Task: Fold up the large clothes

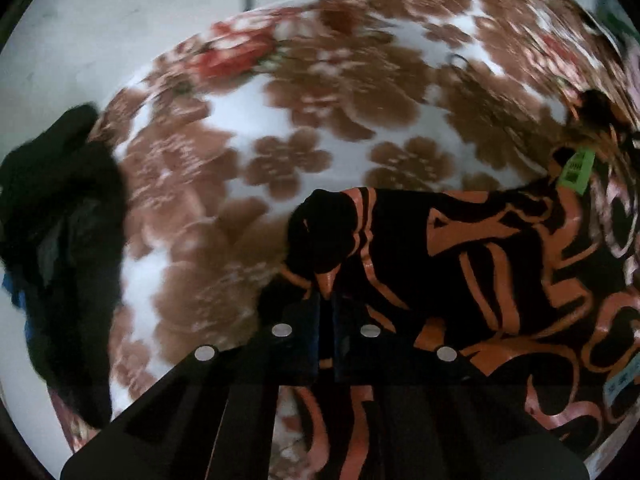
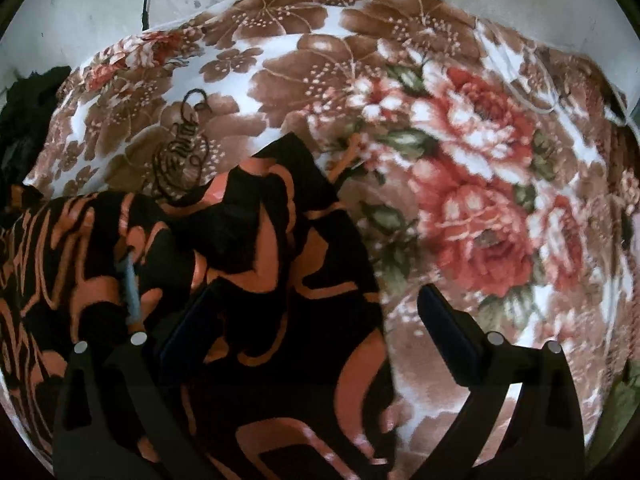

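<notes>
Your left claw (image 1: 326,300) had closed to nothing on the near left edge of the black-and-orange garment (image 1: 460,264), with a fold of that cloth pinched between the pads right at the tips. From there the garment ran away to the right of the claw and slightly up the picture, its long axis roughly crosswise to the direction your left claw pointed.

Your right claw (image 2: 320,320) stood wide open, gripping nothing. The garment's right-hand part (image 2: 248,280) lay under and between its fingers, bunched into a peak just ahead of the tips, with the cloth's edge inside the right finger (image 2: 448,336). So each claw was at its own end of the garment, and I judged the right one only needed to close on the fabric already below it.

The garment lay spread on a floral blanket (image 2: 460,152), brown blossoms and pink roses on white; a dark heap of other clothing (image 1: 60,220) sat well off to the left.

A green tag (image 1: 576,170) hung at the garment's far end, and a pale label (image 1: 622,384) showed low on the right; both were too blurred to read.
</notes>
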